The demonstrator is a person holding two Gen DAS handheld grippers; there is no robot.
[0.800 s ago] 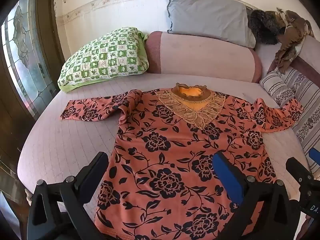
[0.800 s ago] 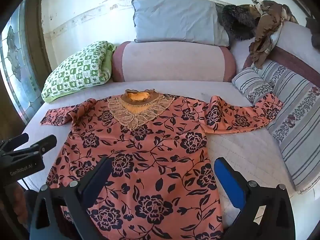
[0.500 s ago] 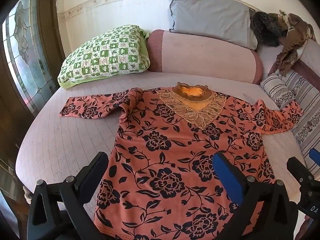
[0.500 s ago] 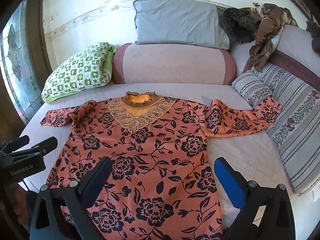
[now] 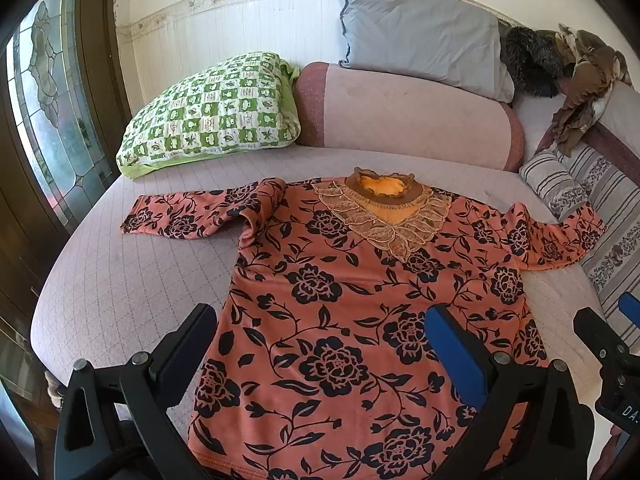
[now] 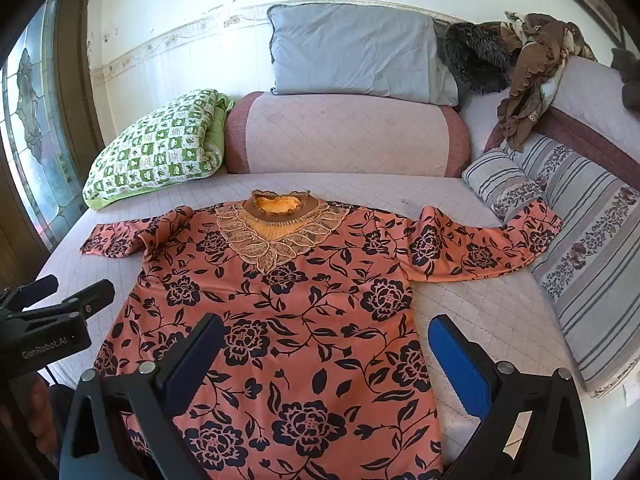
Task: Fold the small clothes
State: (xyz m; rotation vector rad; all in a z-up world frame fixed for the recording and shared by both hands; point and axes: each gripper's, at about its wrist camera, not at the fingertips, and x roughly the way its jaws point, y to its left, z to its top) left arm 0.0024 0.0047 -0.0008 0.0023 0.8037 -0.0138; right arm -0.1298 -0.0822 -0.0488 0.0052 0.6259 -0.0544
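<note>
At the far left a stained-glass window (image 5: 48, 120) stands beside the bed (image 5: 120, 280), whose quilted lilac cover carries everything else. Taking the orange floral top (image 5: 360, 300) as the landmark: it lies flat and face up in the middle of the bed, lace collar away from the cameras, hem nearest them. Left of and behind the top, a green checked pillow (image 5: 208, 108) leans against the wall. The top's left sleeve (image 5: 188, 216) stretches out flat toward that side. The left gripper (image 5: 320, 344) hovers over the lower left part of the top, jaws spread wide with nothing between them. Straight behind the collar sits a pink bolster (image 6: 344, 136) with a grey pillow (image 6: 356, 48) on it. The right gripper (image 6: 326, 348) hangs above the top's lower right part, likewise wide apart and holding nothing. The right sleeve (image 6: 480, 248) reaches rightward, its cuff touching a striped cushion (image 6: 592, 248). Behind that, brown clothes (image 6: 528, 64) are heaped
</note>
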